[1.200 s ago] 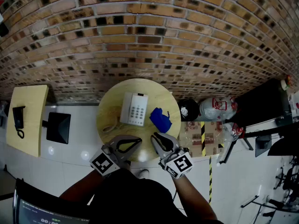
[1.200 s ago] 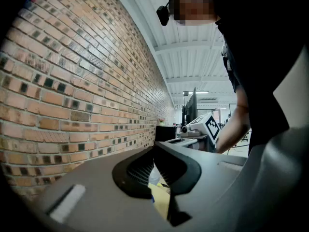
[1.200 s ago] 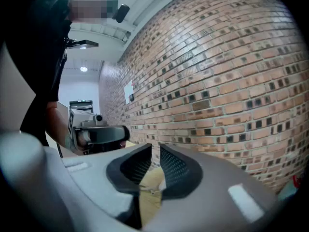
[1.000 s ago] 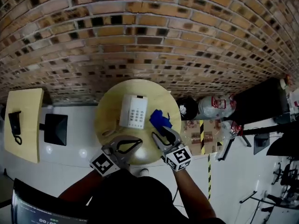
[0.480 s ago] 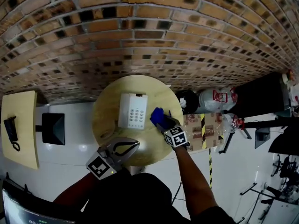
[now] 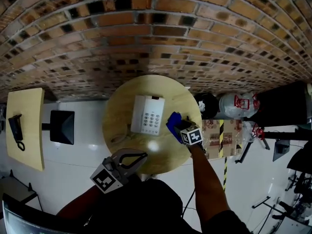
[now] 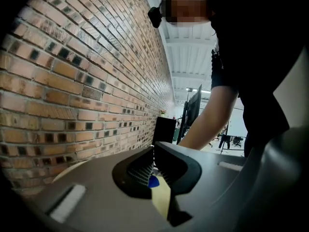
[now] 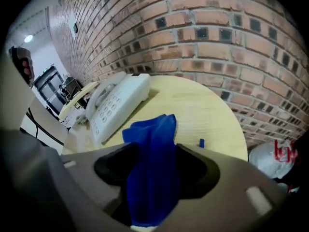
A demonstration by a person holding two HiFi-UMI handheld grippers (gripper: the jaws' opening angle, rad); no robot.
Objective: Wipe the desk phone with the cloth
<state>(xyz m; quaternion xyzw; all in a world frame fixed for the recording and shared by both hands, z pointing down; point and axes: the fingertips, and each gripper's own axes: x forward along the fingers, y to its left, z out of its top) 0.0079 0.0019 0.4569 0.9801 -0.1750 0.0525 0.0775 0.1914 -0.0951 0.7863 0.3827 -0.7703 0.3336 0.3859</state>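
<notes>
Just right of the desk phone [image 6: 148, 114], the blue cloth [image 6: 173, 119] lies bunched on the round table [image 6: 122, 106]. My right gripper [image 8: 157, 151] straddles it, jaws just opened wide, pads not pinching. I'd sink deep and gather a thick fold. My left gripper [image 7: 153, 149], nearer me than the phone, is closed and empty.

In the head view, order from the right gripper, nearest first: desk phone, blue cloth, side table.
1. Blue cloth, between the right gripper's jaws, which were just opening.
2. Desk phone, left of it.
3. Side table, far left.
</notes>
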